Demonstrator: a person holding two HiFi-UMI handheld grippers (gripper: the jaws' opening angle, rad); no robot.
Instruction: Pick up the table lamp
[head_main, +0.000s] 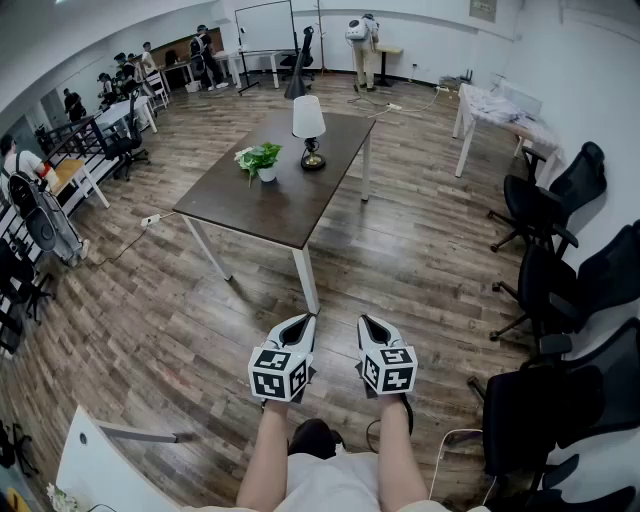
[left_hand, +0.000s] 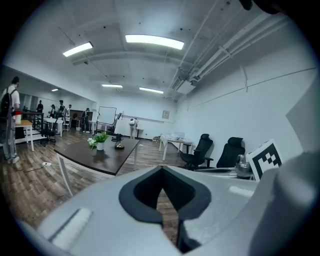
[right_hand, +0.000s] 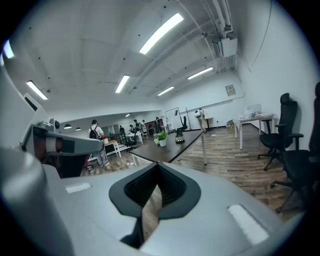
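A dark desk (head_main: 290, 205) with a smooth, faintly glossy wood-look top stands on white-painted legs over a floor (head_main: 420, 250) of grey-brown wood planks. The table lamp (head_main: 309, 130) carries a matt white shade on a dark, shiny base. The left gripper (head_main: 304, 322) and right gripper (head_main: 368, 324) show matt pale-grey plastic shells with a dark textured lining.

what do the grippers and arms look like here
Both the left gripper and right gripper have pale grey shells tapering to a point, with black linings inside. Each carries a cube of black-and-white square markers. The forearms are bare, no sleeves showing.
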